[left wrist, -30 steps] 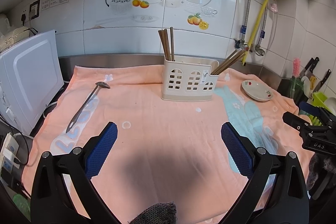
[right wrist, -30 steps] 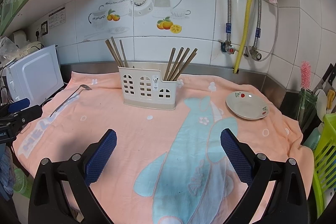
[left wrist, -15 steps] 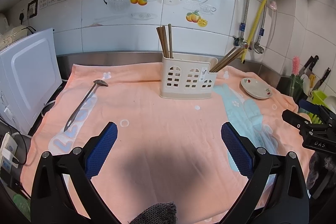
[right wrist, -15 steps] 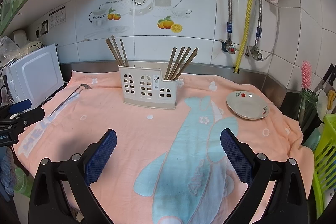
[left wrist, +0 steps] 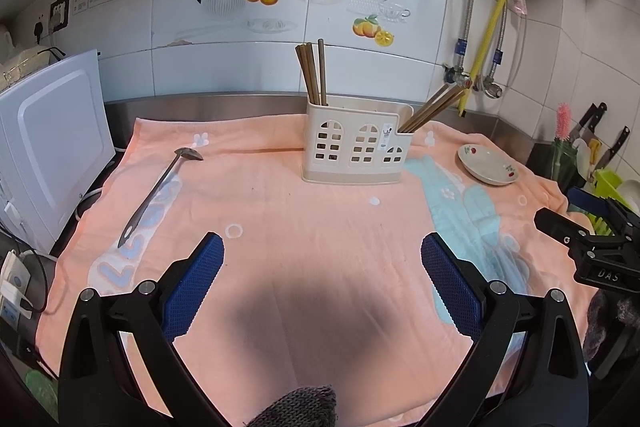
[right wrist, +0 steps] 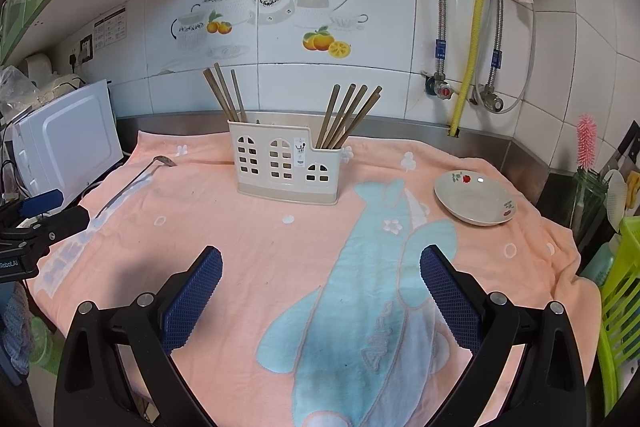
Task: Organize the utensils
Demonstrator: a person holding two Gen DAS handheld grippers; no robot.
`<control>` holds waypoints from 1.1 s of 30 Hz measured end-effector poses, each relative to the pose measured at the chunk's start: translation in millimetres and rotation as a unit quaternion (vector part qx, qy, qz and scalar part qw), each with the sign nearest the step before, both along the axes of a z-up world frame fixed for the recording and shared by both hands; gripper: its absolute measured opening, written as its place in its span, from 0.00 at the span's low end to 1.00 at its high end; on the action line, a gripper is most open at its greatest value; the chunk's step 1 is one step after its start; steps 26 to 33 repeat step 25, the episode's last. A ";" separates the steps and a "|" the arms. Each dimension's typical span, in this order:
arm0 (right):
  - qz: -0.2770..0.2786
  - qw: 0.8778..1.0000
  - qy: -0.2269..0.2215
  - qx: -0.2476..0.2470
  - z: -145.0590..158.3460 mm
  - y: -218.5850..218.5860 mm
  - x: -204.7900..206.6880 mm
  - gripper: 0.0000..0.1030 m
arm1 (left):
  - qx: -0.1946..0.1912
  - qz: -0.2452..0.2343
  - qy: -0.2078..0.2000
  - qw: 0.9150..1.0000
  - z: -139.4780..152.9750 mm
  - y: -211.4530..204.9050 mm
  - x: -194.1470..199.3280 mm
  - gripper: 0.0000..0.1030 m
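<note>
Covering the whole counter, a peach towel [left wrist: 320,227] with a blue fish print [right wrist: 372,307] is the largest thing in view. Landmark: the cream utensil caddy [left wrist: 354,147], which stands upright on the towel toward the tiled wall. White microwave [left wrist: 48,143] sits well left of the caddy, off the towel edge. Left gripper [left wrist: 322,267] hovers over the towel on the near side of the caddy, jaws spread wide, blue pads [left wrist: 192,287] holding nothing. Right gripper [right wrist: 320,269] likewise on the near side of the caddy, a bit to its right, jaws wide apart and empty. Small dish [right wrist: 474,203] with red fruit marks rests on the towel right of the caddy, apart from it. Metal ladle [left wrist: 160,193] lies flat on the towel left of the caddy, well apart, bowl end toward the wall, handle running toward the near edge. Chopsticks: one bundle [left wrist: 312,71] stands nearly upright in the caddy's left compartment; a second bundle [right wrist: 348,117] leans rightward out of its right compartment.
</note>
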State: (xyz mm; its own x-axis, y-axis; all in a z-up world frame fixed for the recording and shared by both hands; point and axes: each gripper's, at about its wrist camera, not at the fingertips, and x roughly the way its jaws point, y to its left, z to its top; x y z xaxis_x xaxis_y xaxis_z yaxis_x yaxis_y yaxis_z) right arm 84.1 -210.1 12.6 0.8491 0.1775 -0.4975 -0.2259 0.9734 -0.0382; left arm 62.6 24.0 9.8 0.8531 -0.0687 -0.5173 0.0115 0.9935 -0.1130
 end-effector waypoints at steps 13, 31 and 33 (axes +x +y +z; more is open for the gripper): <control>0.002 1.000 0.004 0.003 -2.5 0.6 1.3 0.93 | -0.001 0.011 -0.002 1.000 -2.9 -0.2 -0.8 0.95; 0.001 1.000 0.007 0.006 -5.2 -0.1 1.1 0.93 | -0.005 0.009 -0.002 1.000 -3.1 1.9 -0.6 0.95; 0.001 1.000 0.007 0.006 -5.2 -0.1 1.1 0.93 | -0.005 0.009 -0.002 1.000 -3.1 1.9 -0.6 0.95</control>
